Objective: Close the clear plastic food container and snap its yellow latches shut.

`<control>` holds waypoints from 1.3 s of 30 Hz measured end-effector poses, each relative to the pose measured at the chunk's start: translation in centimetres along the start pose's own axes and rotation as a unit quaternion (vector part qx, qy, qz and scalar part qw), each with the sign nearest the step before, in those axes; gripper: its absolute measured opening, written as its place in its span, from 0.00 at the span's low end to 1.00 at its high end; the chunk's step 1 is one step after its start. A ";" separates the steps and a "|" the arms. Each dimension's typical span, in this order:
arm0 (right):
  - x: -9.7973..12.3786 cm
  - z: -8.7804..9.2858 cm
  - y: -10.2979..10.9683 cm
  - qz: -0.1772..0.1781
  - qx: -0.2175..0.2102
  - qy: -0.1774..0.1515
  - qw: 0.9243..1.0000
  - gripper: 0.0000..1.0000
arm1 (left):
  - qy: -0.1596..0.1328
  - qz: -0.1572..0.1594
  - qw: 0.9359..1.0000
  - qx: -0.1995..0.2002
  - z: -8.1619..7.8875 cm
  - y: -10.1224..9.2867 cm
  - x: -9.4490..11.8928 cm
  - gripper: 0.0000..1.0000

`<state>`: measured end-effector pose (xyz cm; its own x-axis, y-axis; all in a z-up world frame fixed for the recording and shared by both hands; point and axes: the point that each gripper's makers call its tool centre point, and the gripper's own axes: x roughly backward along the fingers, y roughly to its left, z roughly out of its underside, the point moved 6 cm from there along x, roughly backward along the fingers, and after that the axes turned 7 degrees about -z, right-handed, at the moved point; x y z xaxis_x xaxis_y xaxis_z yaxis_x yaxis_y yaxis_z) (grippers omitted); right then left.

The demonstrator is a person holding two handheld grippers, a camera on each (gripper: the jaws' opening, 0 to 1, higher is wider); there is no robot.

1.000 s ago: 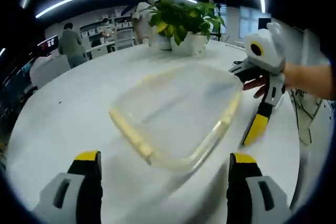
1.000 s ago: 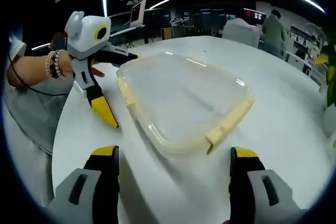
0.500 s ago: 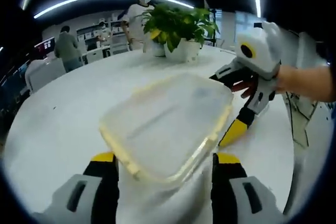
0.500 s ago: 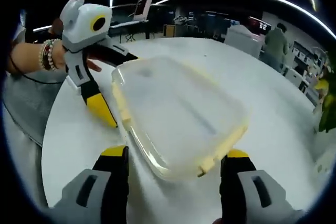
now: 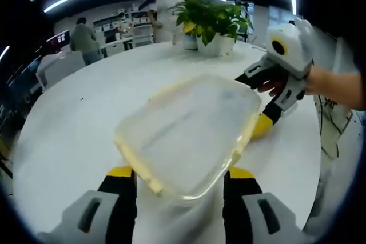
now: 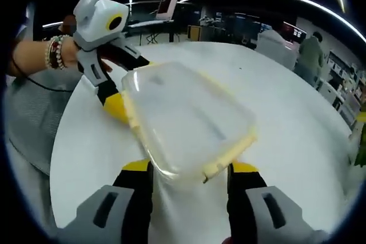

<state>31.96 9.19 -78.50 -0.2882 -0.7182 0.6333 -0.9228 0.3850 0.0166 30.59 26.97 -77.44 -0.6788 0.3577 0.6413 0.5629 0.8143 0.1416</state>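
Left gripper [image 5: 178, 176] jaws apart, right gripper [image 6: 190, 171] jaws apart, each gripped by a hand [image 5: 273, 87]

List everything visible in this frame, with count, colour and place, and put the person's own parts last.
Food container: one, clear with yellow latches, lid on, middle of the table.
Table: one, white, round.
Potted plant: one, green in a white pot, far edge of the table.
People: at least two, standing in the background.
Left gripper: yellow-tipped, at the container's near end.
Right gripper: yellow-tipped, at the opposite end.
Hand: one, beaded bracelets at the wrist.
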 end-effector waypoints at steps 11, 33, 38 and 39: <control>-4.3 -4.2 2.9 -0.007 -0.014 -0.022 1.000 0.40 | 0.025 -0.023 0.999 -0.007 3.4 5.3 4.2 0.45; -9.5 -9.6 5.5 0.040 -0.057 -0.031 0.997 0.25 | 0.018 -0.014 0.999 -0.032 5.7 14.3 5.3 0.43; -9.7 -10.1 4.5 0.054 -0.066 -0.032 0.996 0.24 | 0.011 -0.008 0.999 -0.031 5.2 15.4 4.6 0.42; -9.8 -10.3 4.3 0.058 -0.066 -0.031 0.996 0.24 | 0.011 -0.007 0.999 -0.031 5.2 15.5 4.5 0.42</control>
<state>33.49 23.83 -76.62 -0.4092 -0.6976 0.5881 -0.8420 0.5371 0.0512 33.84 43.58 -76.26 -0.6767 0.3361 0.6551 0.5823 0.7888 0.1968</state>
